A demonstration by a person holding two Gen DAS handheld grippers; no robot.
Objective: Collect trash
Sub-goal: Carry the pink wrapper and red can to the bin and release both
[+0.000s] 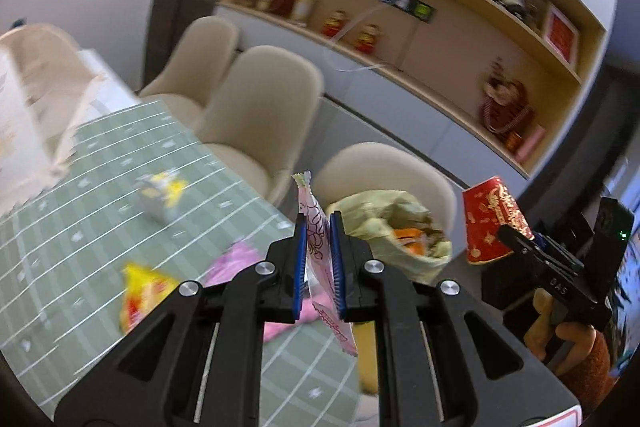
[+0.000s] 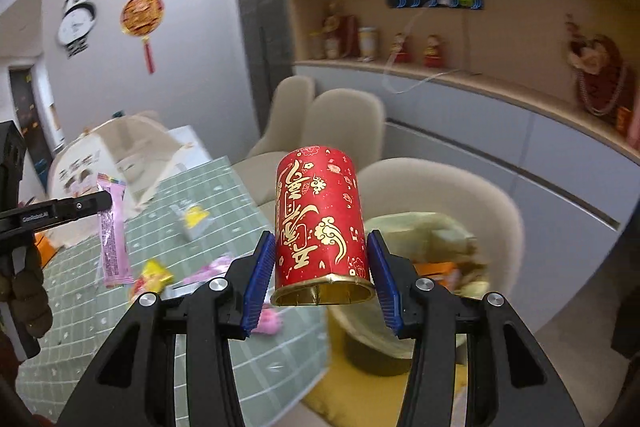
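Beside table (image 2: 248, 195) | trash bag (image 2: 424, 227) — wrappers inside | right claw (image 2: 320, 269) — red cup (image 2: 320, 215)

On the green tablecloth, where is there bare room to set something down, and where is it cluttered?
Bare: the tablecloth near the camera, left of the yellow wrapper. Crowded: the strip from yellow wrapper and pink wrapper up to the silver packet, and the paper bag behind.

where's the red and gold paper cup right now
The red and gold paper cup is held sideways off the table in the right hand-held gripper, in front of the green-lined trash bin beside the table's edge.
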